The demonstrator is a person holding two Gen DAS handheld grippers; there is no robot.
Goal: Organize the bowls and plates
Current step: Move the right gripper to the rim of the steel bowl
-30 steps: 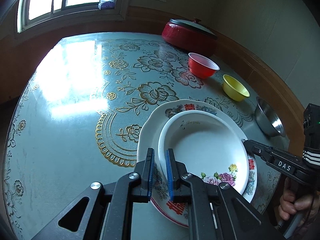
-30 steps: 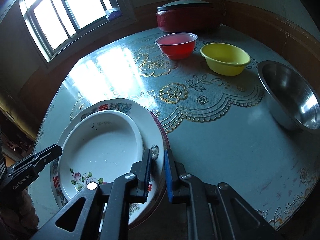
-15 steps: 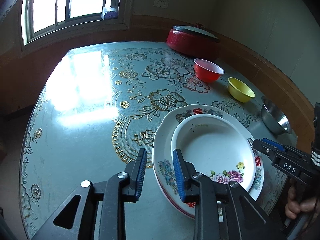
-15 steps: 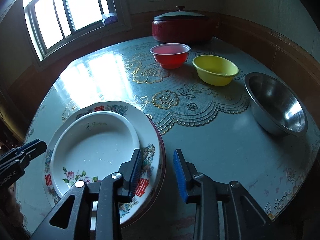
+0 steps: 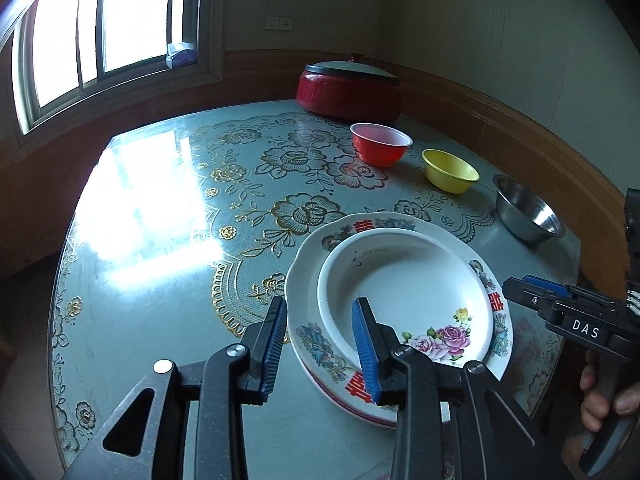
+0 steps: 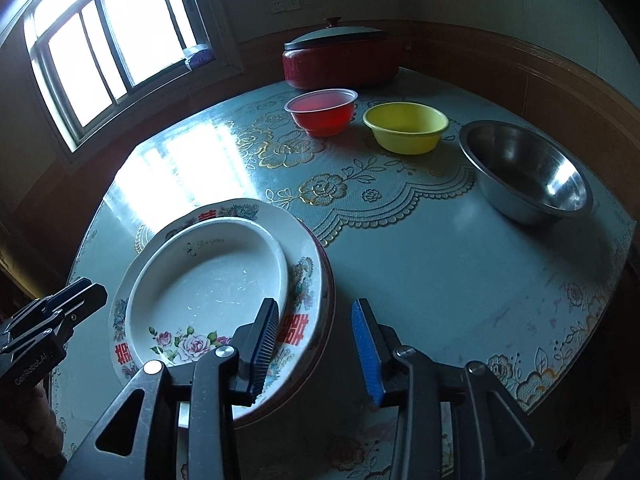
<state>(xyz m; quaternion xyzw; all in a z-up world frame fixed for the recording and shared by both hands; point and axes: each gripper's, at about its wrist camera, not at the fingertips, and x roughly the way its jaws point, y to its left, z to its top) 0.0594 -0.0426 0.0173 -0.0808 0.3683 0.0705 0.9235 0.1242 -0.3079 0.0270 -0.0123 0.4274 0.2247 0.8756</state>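
Lower left of the right wrist view: two stacked plates (image 6: 224,280), white one on top. Upper right: three bowls (image 6: 406,128) on the floral worktop (image 6: 420,260). Both tools, left tool (image 5: 320,344) and right tool (image 6: 316,348), are opening, released, straddling the plates' rims.

Layout: stacked plates near me on the table (image 5: 152,264), bowls in a row behind them.

Small plate (image 5: 404,280) sits in the big plate (image 5: 308,276), which tops a stack; my left hand-held gripper (image 5: 320,344) straddles its left rim, my right hand-held gripper (image 6: 316,344) its right rim, jaws opening, pads clear of both rims. Behind and right of the stack: metal bowl (image 6: 528,172) nearest at the table's right edge, then the mid bowl (image 6: 404,126), then the cup-like bowl (image 6: 322,112) furthest back. Lidded pot (image 6: 340,56) behind those, by the wall. Window (image 6: 108,44) back left.
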